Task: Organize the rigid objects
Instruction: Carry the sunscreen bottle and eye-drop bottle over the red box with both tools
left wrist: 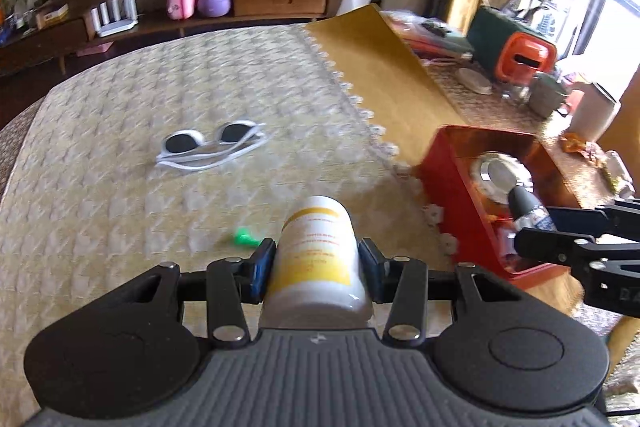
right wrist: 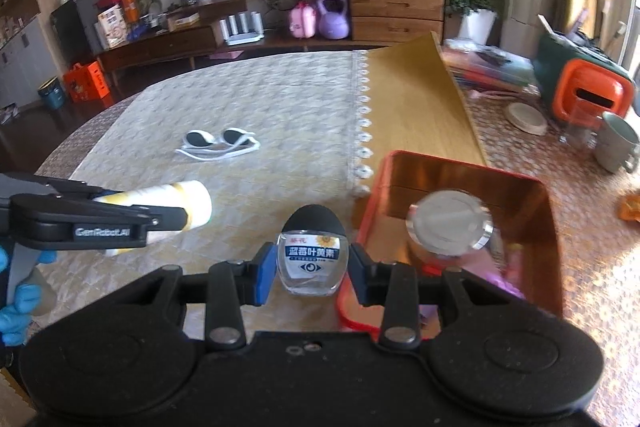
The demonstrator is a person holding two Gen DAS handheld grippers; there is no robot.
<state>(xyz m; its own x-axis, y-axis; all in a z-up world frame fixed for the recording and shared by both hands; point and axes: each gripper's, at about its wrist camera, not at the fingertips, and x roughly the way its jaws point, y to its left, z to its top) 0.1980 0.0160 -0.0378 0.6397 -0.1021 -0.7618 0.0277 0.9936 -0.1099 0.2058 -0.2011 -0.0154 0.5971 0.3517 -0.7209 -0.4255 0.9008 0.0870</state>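
Both tools are loaded: left tool [left wrist: 316, 263] grips the white-and-yellow bottle [left wrist: 316, 259], right tool [right wrist: 310, 269] clamps the small clear bottle [right wrist: 311, 259] just beside the red box [right wrist: 536, 187]. Probably mid-carry; next is dropping each inside, clear of the jar [right wrist: 448, 223].

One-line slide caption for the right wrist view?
Right gripper holds a small black-capped bottle beside the red box.

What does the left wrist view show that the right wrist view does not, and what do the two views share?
Only the left wrist view shows the small green object on the cloth, beside the left tool. Only the right wrist view shows the blue-gloved hand and the printed label on the clear bottle in the right tool. Both show the white bottle, the white goggles and the red box.
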